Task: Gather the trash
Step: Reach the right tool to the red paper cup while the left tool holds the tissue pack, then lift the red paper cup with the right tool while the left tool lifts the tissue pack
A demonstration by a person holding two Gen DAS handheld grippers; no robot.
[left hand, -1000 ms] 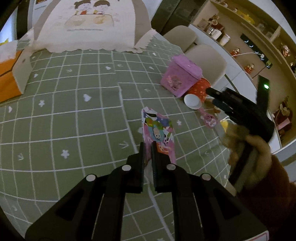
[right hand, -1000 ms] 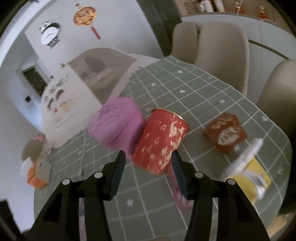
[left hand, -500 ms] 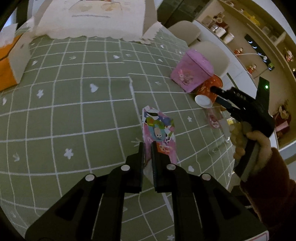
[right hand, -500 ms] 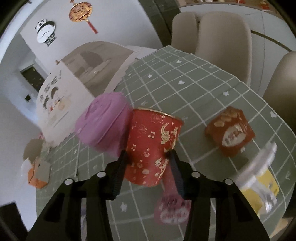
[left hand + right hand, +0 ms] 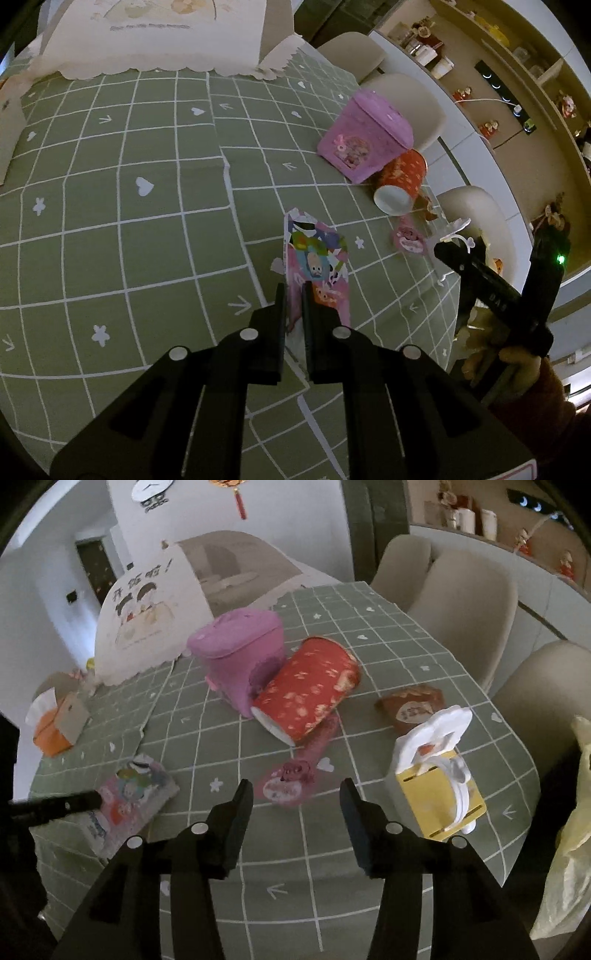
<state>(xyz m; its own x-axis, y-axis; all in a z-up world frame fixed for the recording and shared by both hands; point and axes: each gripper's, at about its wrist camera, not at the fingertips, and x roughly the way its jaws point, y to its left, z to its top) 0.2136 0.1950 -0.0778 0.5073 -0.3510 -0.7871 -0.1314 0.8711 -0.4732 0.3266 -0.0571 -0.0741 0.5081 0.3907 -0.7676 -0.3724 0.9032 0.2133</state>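
Note:
A cartoon-printed wrapper (image 5: 317,254) lies on the green checked tablecloth (image 5: 129,258), and my left gripper (image 5: 293,291) is shut on its near end. The same wrapper (image 5: 136,790) shows at the left of the right wrist view. My right gripper (image 5: 295,790) stands open, with a small pink packet (image 5: 288,786) on the cloth just beyond its fingertips. A red paper cup (image 5: 310,690) lies on its side against a purple lidded bin (image 5: 240,646). In the left wrist view, a hand holds the right gripper (image 5: 480,273) at the table's right edge.
A brown snack packet (image 5: 410,707) and a yellow and white box (image 5: 439,786) lie to the right. A yellow plastic bag (image 5: 576,830) hangs off the right edge. An orange tissue box (image 5: 51,720) and a folded food cover (image 5: 147,609) stand at the back, with beige chairs (image 5: 472,602) beyond.
My right gripper has drawn back from the red cup toward the table's near edge and stays open. The left gripper has kept hold of the wrapper and barely moved.

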